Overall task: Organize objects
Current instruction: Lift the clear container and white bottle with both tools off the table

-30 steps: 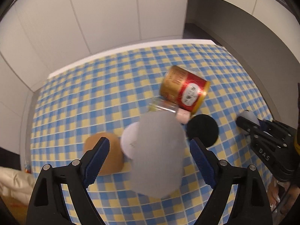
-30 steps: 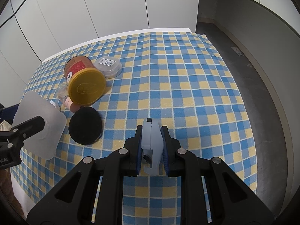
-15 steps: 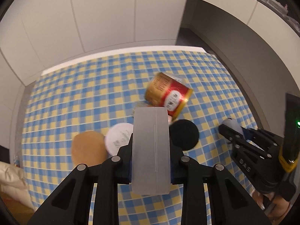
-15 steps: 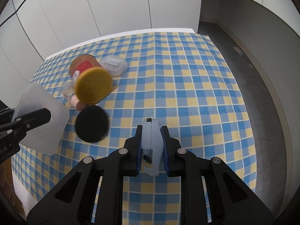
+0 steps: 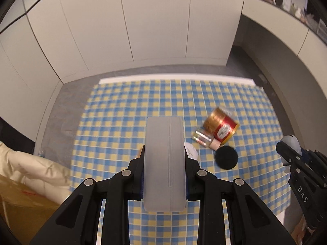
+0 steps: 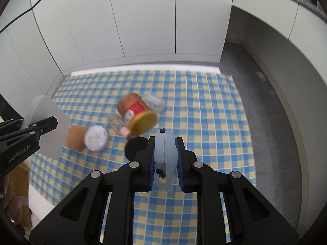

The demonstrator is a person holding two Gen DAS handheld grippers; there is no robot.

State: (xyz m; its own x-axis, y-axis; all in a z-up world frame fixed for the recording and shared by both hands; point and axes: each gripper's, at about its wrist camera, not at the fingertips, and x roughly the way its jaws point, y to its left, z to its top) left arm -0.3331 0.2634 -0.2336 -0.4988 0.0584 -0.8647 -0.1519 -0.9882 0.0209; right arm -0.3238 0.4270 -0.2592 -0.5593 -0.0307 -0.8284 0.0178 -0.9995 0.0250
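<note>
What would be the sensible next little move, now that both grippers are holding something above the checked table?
Probably carry the frosted container in the left gripper toward bare cloth, away from the tipped can and the other clutter, then lower it. Both grippers are clamped and full, so neither can pick up anything else yet.

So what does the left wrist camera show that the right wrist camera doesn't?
Only the left wrist view shows the cream padded fabric beside the table and the frosted plastic piece edge-on in the left tongs. Only the right wrist view shows the clear lidded tub behind the red can, the whole brown disc, and the pale blue object clamped in the right tongs. Both share the checked tablecloth, the can, the small glass bottle, the black disc and the white round lid.
</note>
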